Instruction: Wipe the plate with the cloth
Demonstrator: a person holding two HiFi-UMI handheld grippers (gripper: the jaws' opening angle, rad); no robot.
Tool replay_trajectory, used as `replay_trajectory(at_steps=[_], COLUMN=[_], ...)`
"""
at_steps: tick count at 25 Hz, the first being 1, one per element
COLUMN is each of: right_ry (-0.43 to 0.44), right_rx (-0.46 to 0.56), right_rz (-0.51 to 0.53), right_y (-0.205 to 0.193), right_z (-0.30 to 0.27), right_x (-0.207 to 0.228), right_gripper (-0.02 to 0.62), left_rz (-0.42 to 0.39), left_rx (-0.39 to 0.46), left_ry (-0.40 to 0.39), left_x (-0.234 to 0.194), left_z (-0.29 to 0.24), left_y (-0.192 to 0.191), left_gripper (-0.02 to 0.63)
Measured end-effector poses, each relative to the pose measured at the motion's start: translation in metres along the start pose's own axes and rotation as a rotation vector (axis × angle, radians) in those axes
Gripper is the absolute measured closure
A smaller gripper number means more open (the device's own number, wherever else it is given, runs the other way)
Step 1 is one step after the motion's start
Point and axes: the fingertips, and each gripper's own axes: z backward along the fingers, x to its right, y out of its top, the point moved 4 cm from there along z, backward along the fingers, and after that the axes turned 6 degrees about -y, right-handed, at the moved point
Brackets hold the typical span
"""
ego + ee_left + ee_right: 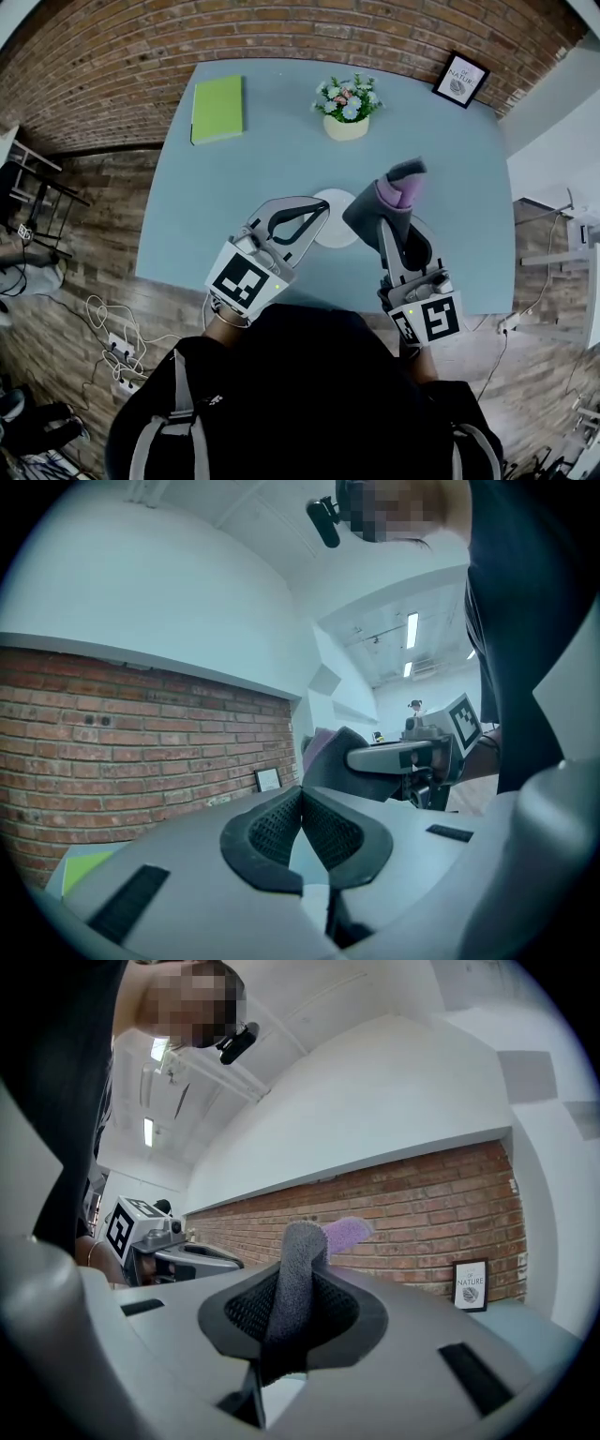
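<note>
Head view. White plate (pixel 337 228) near the front middle of the blue surface (pixel 234 187), at 12 o'clock from the body. Cloth (pixel 398 192), grey with a purple side, lifted off the surface at roughly 2 o'clock of the plate. Lower grey part overlapping the plate's right rim in the picture; touching or not, cannot tell, probably hanging above it.

Right gripper (pixel 389 223): jaws clamped on the cloth, pinched across a grey fold, loose end standing up beyond the tips. Likely gripped low on the bundle to leave a soft wad ahead of the jaws for rubbing.

Left gripper (pixel 322 214): jaws together, nothing between them. Tips over the plate's 9 o'clock rim; contact not clear. Probably placed there to steady the plate against sliding during the wipe.

Both grippers about level, side by side, tips toward the plate.

Well apart from the work: green book (pixel 217 108) at 10 o'clock of the plate, flower pot (pixel 347 117) at 12 o'clock, framed picture (pixel 460 80) at 1 o'clock.

Judgement: wiping not yet begun. Next, cloth down toward 8 o'clock onto the plate face.
</note>
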Motion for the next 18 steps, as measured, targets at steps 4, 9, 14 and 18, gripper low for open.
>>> replay_trajectory(at_steps=[4, 9, 14, 18], right_ry=[0.008, 0.024, 0.02, 0.018], right_rx=[-0.014, -0.029, -0.092, -0.129], right_rz=[-0.004, -0.019, -0.002, 0.006], right_y=[-0.007, -0.021, -0.042, -0.055], right_z=[-0.003, -0.011, -0.015, -0.016], right_x=[0.001, -0.002, -0.003, 0.001], right_gripper=[0.535, 0.535, 0.535, 0.535], left_rz=[0.018, -0.023, 0.075, 0.048], left_rx=[-0.006, -0.012, 0.02, 0.001], left_ry=[0.003, -0.018, -0.003, -0.005], left_x=[-0.001, -0.003, -0.01, -0.013], left_z=[-0.003, -0.005, -0.005, -0.009], left_y=[-0.01, -0.023, -0.038, -0.054], left_gripper=[0.6, 0.6, 0.6, 0.6])
